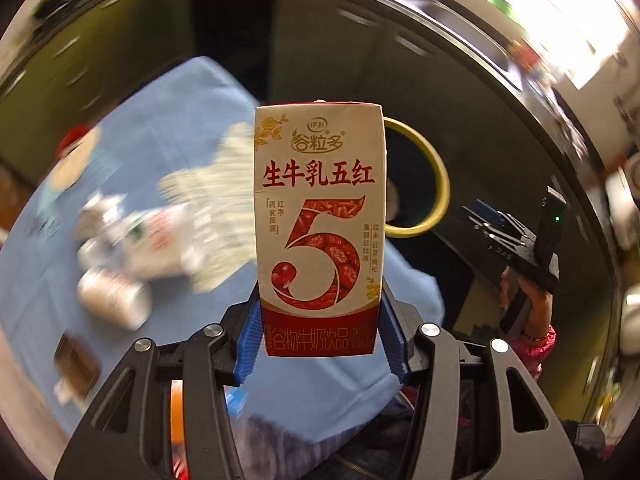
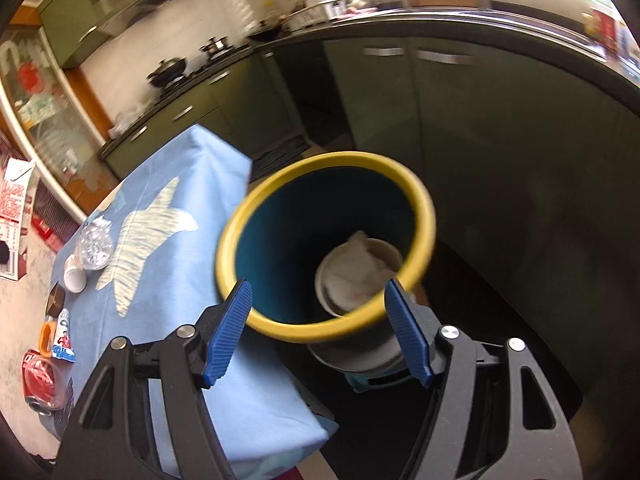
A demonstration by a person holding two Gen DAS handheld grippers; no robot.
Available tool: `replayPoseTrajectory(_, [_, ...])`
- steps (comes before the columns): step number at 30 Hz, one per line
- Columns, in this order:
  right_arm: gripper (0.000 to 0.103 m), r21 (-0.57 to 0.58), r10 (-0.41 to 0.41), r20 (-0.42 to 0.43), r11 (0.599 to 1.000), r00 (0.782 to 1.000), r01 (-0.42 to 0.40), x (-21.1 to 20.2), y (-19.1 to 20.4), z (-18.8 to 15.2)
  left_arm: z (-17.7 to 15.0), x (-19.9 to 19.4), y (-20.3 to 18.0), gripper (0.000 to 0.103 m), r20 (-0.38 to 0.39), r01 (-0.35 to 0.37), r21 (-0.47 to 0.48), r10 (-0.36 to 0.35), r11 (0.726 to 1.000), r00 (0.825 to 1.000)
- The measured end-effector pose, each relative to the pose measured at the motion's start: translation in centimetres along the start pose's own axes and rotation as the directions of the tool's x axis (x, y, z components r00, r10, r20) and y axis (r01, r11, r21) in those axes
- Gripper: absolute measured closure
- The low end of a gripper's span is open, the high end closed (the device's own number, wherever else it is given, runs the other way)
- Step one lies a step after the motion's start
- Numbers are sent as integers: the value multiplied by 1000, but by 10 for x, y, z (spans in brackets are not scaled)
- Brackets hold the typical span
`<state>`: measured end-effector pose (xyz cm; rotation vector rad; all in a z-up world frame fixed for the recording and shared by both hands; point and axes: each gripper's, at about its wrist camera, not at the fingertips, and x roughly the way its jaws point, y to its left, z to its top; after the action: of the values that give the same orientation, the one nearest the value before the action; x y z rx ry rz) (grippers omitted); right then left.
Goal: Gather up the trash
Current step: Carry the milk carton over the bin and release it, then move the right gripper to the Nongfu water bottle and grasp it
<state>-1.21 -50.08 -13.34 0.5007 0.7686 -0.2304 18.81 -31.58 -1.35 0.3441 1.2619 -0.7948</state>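
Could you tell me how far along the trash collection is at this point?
Partly done: the yellow-rimmed bin already holds a paper bowl. In hand: the left gripper grips a milk carton, while the right gripper hangs open in front of the bin. Left on the blue tablecloth: a crushed plastic bottle, a red can and a wrapper.

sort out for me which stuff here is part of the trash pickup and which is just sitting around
Part of the job:
- milk drink carton, clamped in the left gripper
- yellow-rimmed bin, paper cup already inside
- right gripper, open by the bin's rim
- crushed plastic bottle, red can and snack wrapper on the blue tablecloth

Just lying about:
- pans on the stove
- green cabinets
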Motion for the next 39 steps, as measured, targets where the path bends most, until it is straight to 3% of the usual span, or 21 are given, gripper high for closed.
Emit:
replayPoseTrajectory(7, [38, 93, -54, 8, 994, 998, 53, -19, -40, -15, 86, 98, -73, 52, -90, 65, 121, -55, 991, 994])
replayPoseTrajectory(11, [38, 115, -64, 12, 991, 998, 62, -24, -48, -18, 117, 149, -91, 51, -132, 77, 123, -61, 989, 989])
replayPoseTrajectory(14, [38, 117, -57, 18, 992, 998, 55, -25, -47, -18, 123, 168, -91, 43, -143, 61, 119, -44, 991, 989])
replayPoseTrajectory(15, [38, 116, -53, 19, 992, 998, 51, -25, -47, -18, 125, 168, -90, 38, -138, 63, 111, -47, 992, 989])
replayPoseTrajectory(20, [38, 107, -38, 10, 994, 999, 37, -21, -45, -19, 114, 121, -78, 34, -59, 104, 111, -98, 988, 993])
replayPoseTrajectory(25, [38, 81, -8, -9, 997, 1000, 9, -10, -30, -16, 74, 30, -47, 18, 120, 101, 129, -117, 987, 986])
replayPoseTrajectory(28, [38, 40, 17, -20, 999, 1000, -16, -4, -12, -12, 38, -24, -16, 12, 249, 73, 99, -95, 992, 964])
replayPoseTrajectory(32, [38, -60, 62, -41, 996, 997, -64, 5, 32, -5, -11, -78, 39, 6, 385, 48, 2, -45, 999, 922])
replayPoseTrajectory(39, [38, -291, 162, -119, 937, 980, -191, 26, 144, 5, -109, -133, 141, 5, 556, 5, -211, 117, 977, 823])
